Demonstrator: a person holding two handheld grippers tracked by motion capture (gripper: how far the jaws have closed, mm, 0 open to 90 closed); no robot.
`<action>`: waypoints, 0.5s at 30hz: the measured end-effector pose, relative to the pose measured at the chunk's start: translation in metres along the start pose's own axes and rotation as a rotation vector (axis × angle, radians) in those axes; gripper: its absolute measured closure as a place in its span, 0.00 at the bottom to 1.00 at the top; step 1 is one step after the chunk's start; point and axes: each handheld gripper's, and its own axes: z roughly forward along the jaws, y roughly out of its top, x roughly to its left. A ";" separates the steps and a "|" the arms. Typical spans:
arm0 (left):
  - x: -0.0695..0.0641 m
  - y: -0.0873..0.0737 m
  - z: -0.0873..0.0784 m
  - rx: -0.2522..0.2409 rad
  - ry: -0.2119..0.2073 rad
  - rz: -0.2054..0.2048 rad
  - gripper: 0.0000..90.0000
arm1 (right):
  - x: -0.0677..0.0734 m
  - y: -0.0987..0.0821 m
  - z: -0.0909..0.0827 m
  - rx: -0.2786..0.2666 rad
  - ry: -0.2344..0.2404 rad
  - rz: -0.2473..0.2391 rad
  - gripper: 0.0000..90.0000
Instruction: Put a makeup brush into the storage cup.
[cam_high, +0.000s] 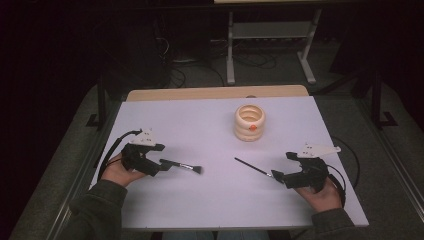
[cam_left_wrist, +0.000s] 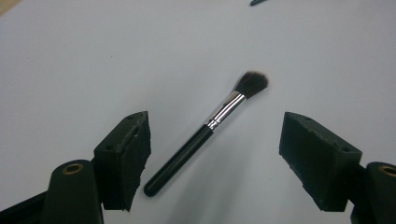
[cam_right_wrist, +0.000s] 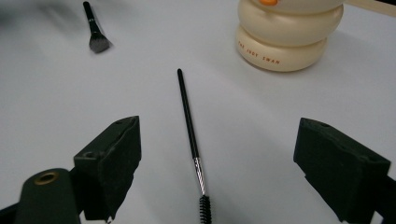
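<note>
Two open tools, two brushes flat on the white desk (cam_high: 215, 200)

At left, left tool (cam_high: 162, 165) held low in a hand (cam_high: 117, 172), jaws spread wide and gripping nothing – seen along them in the left gripper view (cam_left_wrist: 215, 158), fluffy brush (cam_left_wrist: 205, 128) lying between the pads without touching either, black handle end nearest, silver collar and dark bristles pointing away. Toward the middle of the high view, same fluffy brush (cam_high: 182, 166) just ahead of that tool. Farther back and right of centre, cream ringed holder (cam_high: 250, 122) standing upright, orange dot on its front. At right, thin wand brush (cam_high: 252, 168) lying slantwise, spiral head (cam_right_wrist: 204, 210) between the gaping jaws of the right tool (cam_right_wrist: 217, 172) – pads clear of it, nothing clamped.
</note>
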 end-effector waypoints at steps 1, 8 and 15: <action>0.000 0.000 0.000 0.000 0.000 0.000 0.27 | 0.000 0.000 0.001 -0.003 0.001 0.000 0.16; 0.013 0.003 0.018 0.050 -0.037 0.009 0.30 | -0.001 0.000 0.002 0.003 0.000 -0.007 0.16; 0.025 0.008 0.033 0.107 -0.068 0.056 0.40 | 0.001 0.002 0.006 0.021 0.003 -0.027 0.16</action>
